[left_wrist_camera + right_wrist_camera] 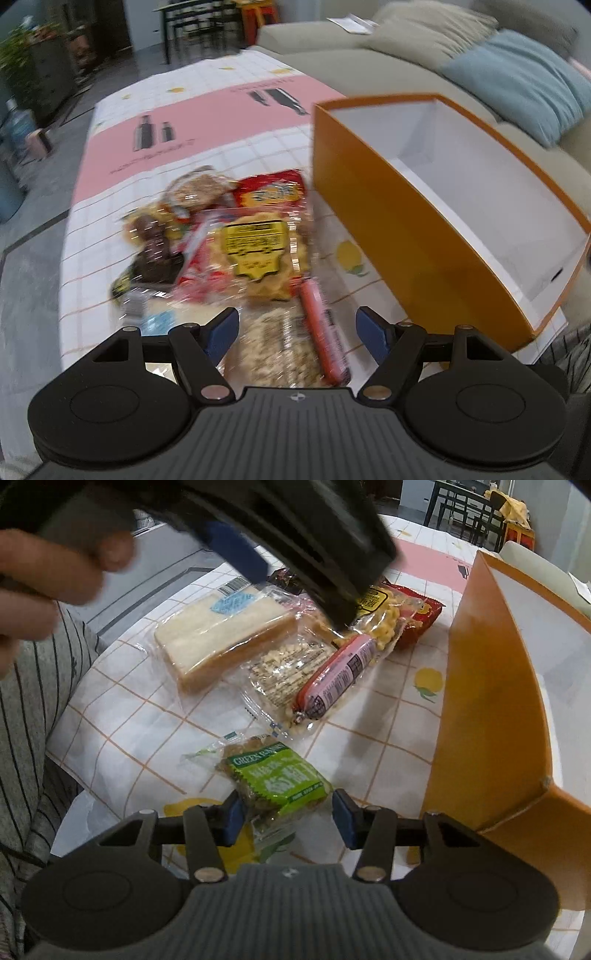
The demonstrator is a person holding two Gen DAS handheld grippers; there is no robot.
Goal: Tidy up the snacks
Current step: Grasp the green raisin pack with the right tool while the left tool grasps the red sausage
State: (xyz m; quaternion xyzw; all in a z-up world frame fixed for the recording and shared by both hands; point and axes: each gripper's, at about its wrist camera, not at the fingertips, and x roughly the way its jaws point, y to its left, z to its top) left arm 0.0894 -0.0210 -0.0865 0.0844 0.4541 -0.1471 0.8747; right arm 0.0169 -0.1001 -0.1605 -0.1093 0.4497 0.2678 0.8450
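Gripping the green-labelled clear packet of grain bar (pixel 275 781), your right gripper (pixel 288 814) has its blue pads narrowed onto the wrapper's two sides, low at six o'clock in the right wrist view. At twelve o'clock from that packet lies the pink plastic-skinned sausage (pixel 338 675), resting on a clear bag of pale puffed cereal (pixel 280 672). At ten o'clock sits the wrapped white sliced sandwich (pixel 221 635). At three o'clock stands the open orange cardboard box with a white inside (pixel 491 686), on the white grid-patterned tablecloth with lemon prints (pixel 140 716).

Your left gripper (pixel 297 330) hangs over the pile with its fingers spread wide and nothing between them; in its own view, the sausage (pixel 325 332) and cereal bag (pixel 273 347) lie just beneath. At twelve o'clock are a yellow-labelled bag of crackers (pixel 258 251) and a red snack packet (pixel 271 192). The box (pixel 388 221) sits at two o'clock.
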